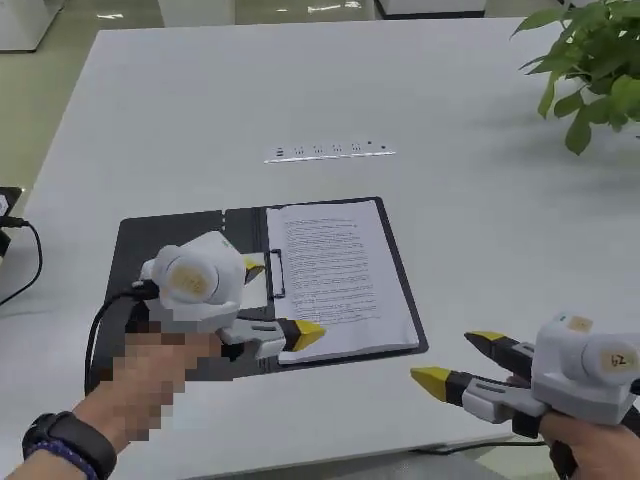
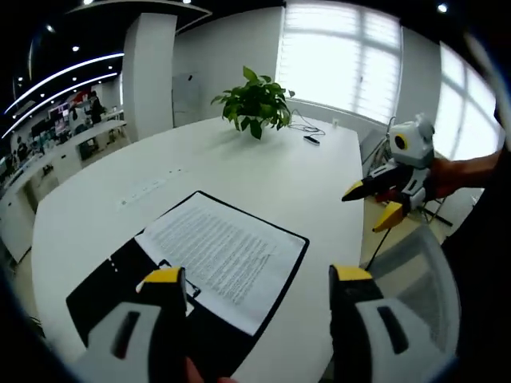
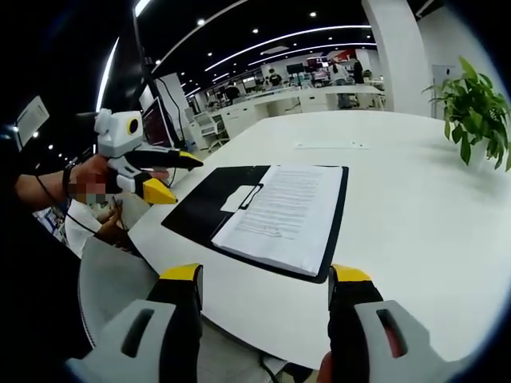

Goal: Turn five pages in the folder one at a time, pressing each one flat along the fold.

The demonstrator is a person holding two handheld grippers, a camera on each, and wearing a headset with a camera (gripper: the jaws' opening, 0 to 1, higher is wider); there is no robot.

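The folder [image 1: 160,250] lay open with its pages [image 1: 335,275] flat. The left gripper [image 1: 280,300] hovered over it and the right gripper [image 1: 460,358] beside it, both with jaws apart and empty, probably poised for 1 page.

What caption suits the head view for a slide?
Both open, the left gripper and right gripper hover near an open black folder with a printed page on a table.

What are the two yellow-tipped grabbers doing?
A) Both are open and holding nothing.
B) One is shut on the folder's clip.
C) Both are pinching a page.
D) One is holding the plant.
A: the left gripper and the right gripper each have their jaws spread apart with nothing between them, and the pages lie flat in the folder.
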